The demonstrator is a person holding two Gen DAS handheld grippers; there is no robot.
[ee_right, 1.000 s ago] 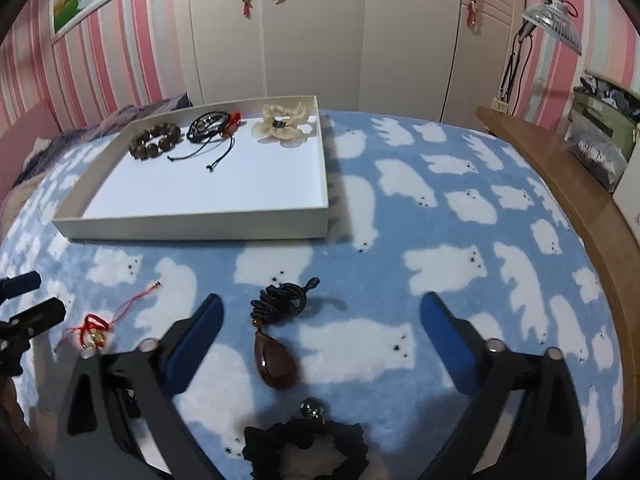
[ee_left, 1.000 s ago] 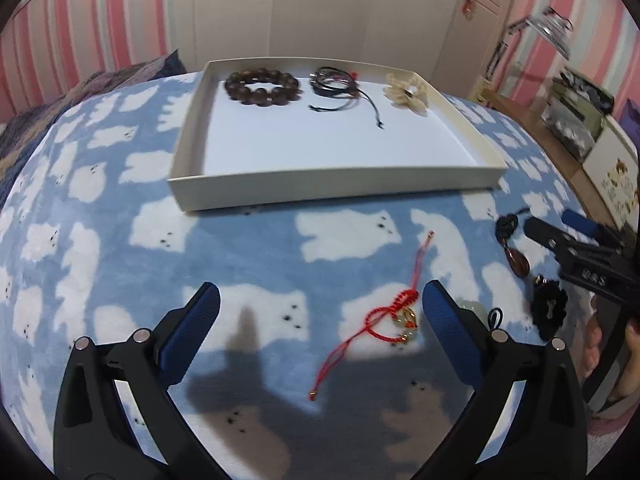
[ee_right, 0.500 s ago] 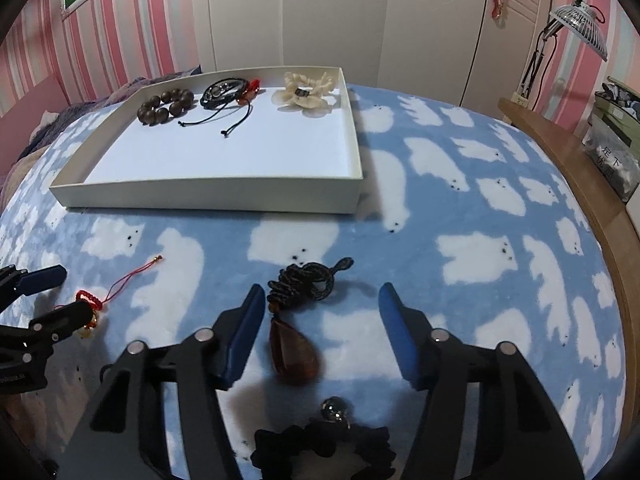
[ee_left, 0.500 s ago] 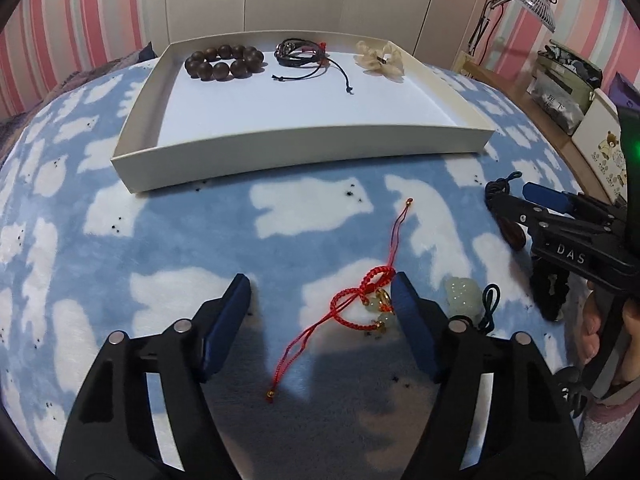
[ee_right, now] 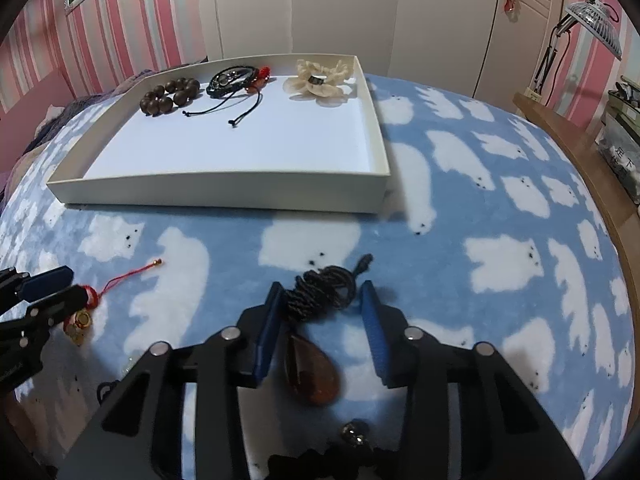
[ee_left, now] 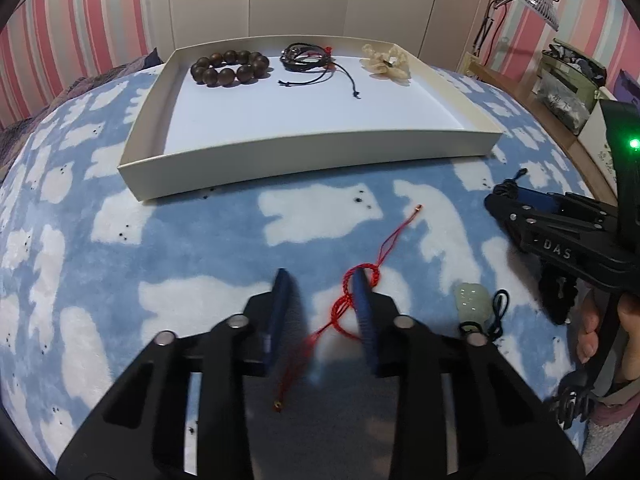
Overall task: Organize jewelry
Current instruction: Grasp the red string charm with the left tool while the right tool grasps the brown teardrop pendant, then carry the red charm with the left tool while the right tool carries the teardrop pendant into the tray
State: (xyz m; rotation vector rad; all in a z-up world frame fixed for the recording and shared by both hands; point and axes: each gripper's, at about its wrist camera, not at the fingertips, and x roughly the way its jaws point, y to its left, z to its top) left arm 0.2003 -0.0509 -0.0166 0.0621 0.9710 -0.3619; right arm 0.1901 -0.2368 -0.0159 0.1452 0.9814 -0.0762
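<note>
Jewelry lies in two groups on a blue blanket printed with white bears. In the white tray, along its far side: bead bracelet at left, black cord bracelet in the middle, cream flower piece at right. The rest of the tray floor is bare.

On the blanket, nearer than the tray: red cord with a knotted loop and gold charms; jade pendant on a black loop just right of it; amber pendant with its black cord bundled at the top; a black scrunchie at the bottom edge of the right wrist view.

Left gripper: jaws closing, partly apart, straddling the red cord. The knot loops around the tip of the right pad; the cord tail runs back between the pads. Pads not seen pressing on both sides.

Right gripper: jaws closing, partly apart, astride the black cord bundle. Left pad touches or nearly touches the bundle; a gap shows at the right pad. The amber drop lies between the fingers, nearer the camera.

Both grippers are angled down at the blanket. Fingers of a hand show at the right gripper's handle.
</note>
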